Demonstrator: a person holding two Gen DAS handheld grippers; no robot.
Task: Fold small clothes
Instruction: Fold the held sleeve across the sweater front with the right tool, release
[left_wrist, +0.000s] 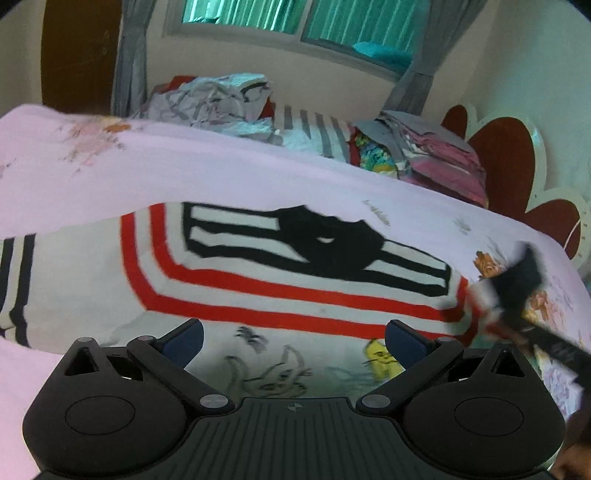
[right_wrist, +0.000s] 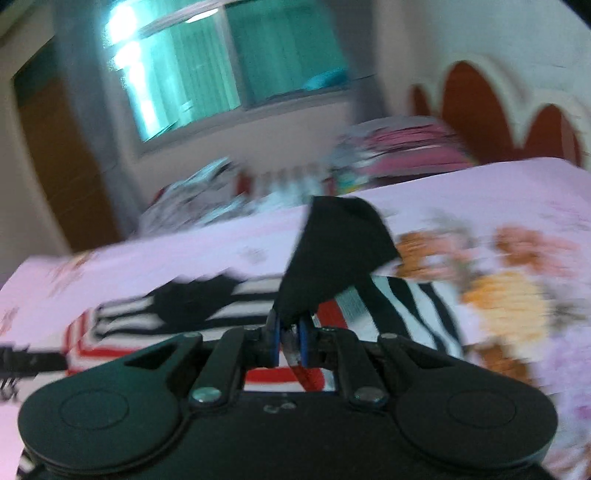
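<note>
Our left gripper (left_wrist: 293, 339) stands with its jaws wide apart and nothing between them, just above the small striped garment (left_wrist: 258, 273).

From left to right we see the garment spread flat on the pink bedsheet (left_wrist: 92, 173), white with red bands and a black-and-white striped middle, then our right gripper (right_wrist: 288, 336) clamped tight on a black flap at the garment's right edge, lifting it off the bed. Behind lie a crumpled heap of clothes (left_wrist: 218, 99) and, further right, a folded stack (left_wrist: 436, 147) by the headboard (left_wrist: 506, 151).
</note>
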